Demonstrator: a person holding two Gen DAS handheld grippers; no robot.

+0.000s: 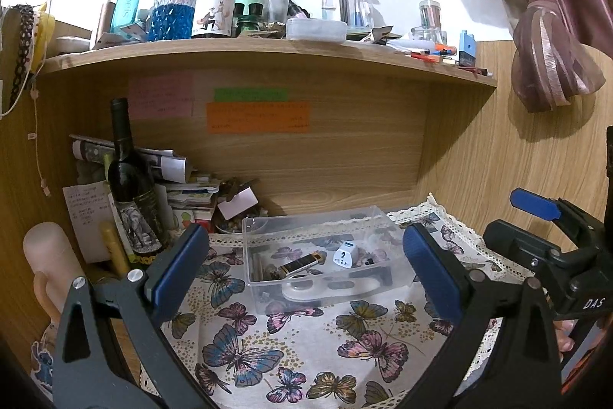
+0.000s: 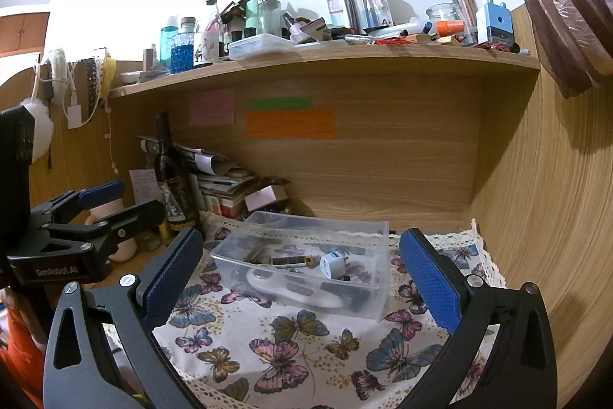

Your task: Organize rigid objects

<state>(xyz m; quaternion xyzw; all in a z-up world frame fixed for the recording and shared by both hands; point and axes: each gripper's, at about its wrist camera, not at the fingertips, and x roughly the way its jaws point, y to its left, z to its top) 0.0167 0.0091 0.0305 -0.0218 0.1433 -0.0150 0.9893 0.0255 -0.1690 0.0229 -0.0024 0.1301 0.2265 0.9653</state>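
Note:
A clear plastic box [image 1: 377, 217] [image 2: 377, 298] stands on a butterfly-print cloth [image 1: 291, 344] [image 2: 291, 347]. Inside lie a white plug adapter [image 1: 346, 252] [image 2: 331, 265], a black and gold lighter [image 1: 297, 265] [image 2: 289, 261], a white flat gadget [image 1: 325, 290] [image 2: 295, 292] and small dark bits. My left gripper [image 1: 306, 267] is open and empty in front of the box; it also shows in the right wrist view [image 2: 115, 202]. My right gripper [image 2: 302, 275] is open and empty in front of the box; it also shows in the left wrist view [image 1: 517, 217].
A dark wine bottle [image 1: 132, 186] [image 2: 172, 175] stands left of the box beside stacked papers [image 1: 184, 190]. A wooden shelf [image 1: 268, 52] [image 2: 325, 62] above carries several bottles and jars. Wooden walls close the back and right. A pale cup [image 1: 49, 263] sits far left.

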